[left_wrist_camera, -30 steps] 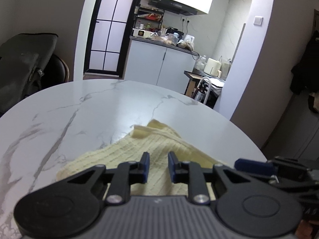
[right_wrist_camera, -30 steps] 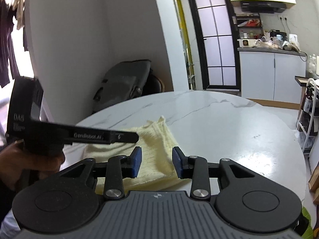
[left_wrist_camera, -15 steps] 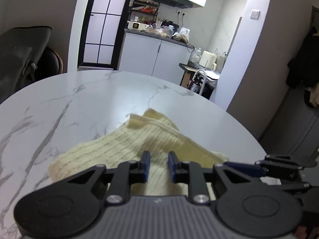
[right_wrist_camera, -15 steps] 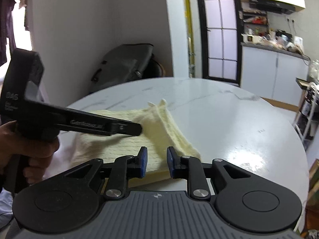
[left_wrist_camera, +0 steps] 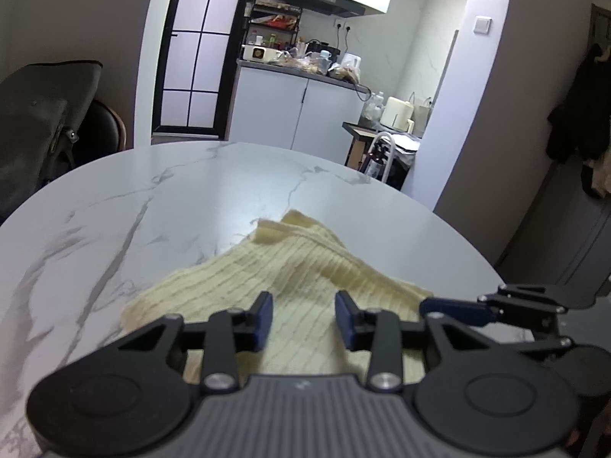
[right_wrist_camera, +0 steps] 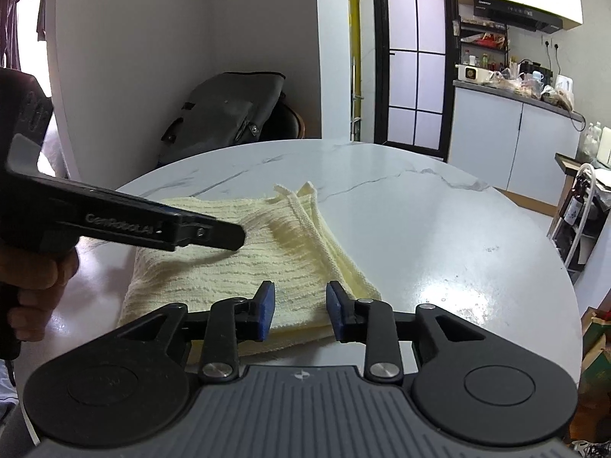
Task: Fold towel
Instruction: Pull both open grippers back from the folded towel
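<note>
Towel [right_wrist_camera: 252, 263], pale yellow and ribbed, lies folded in layers on the round marble worktop [right_wrist_camera: 439, 229], close to its near edge, with its loose corners stacked at the far end and pointing away across the stone. Left tongs [left_wrist_camera: 303, 320] hang just over the near part of the cloth and their jaws are opening right now, blue pads [left_wrist_camera: 263, 318] apart, cloth showing below the gap but nothing pinched between them. Right tongs [right_wrist_camera: 298, 311] sit over the near right corner of the towel, jaws also opening, pads clear of the fabric. From the right wrist view, the left tongs reach in from the left, black fingers over the towel's left half, with a hand [right_wrist_camera: 36, 278] wrapped round the grip. Beyond the worktop, a dark bag [right_wrist_camera: 225, 114] slumps on a chair by the wall. Far off, a kitchen counter [left_wrist_camera: 301, 72] is crowded with small items, too small to tell apart.
</note>
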The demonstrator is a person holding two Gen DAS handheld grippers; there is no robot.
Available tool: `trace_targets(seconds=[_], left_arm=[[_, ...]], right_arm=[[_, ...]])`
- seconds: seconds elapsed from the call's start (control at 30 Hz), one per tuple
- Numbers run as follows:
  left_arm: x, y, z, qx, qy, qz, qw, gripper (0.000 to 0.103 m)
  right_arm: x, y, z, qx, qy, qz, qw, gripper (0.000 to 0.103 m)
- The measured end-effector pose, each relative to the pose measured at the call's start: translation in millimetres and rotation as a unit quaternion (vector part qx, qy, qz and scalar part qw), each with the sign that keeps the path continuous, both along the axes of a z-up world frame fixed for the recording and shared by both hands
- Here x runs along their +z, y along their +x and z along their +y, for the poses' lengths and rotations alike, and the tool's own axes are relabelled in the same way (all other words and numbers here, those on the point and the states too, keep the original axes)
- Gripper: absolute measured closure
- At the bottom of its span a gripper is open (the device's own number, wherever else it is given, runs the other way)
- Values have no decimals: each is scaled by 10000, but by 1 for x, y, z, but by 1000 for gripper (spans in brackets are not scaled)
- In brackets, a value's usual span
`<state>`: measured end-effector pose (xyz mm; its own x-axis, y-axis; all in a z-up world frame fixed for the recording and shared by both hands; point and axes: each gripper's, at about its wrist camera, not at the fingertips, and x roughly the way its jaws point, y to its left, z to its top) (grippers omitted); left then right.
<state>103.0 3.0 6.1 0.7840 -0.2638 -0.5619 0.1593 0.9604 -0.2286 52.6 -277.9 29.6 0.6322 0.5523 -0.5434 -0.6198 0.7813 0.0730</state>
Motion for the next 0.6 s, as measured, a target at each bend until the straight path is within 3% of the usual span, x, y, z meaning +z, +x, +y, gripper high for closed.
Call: trace_targets(seconds=[0.23,0.37,0.43,0.6], left_arm=[[5,-20,3,32,128,-119,9998,43],[7,-34,2,35,175,-152,9997,21],[7,-39,1,65,250,-231,9994,21],[6,-61,-1,282,576,-670,9957,29]], right_arm=[[6,-10,-4,-164,132,-120,9997,63],[7,-18,-10,-235,282,-40,9993,55],[9,-23,-14,-294,349,-64,9989,47],[16,-35,-21,-371,527,-66,9979,41]])
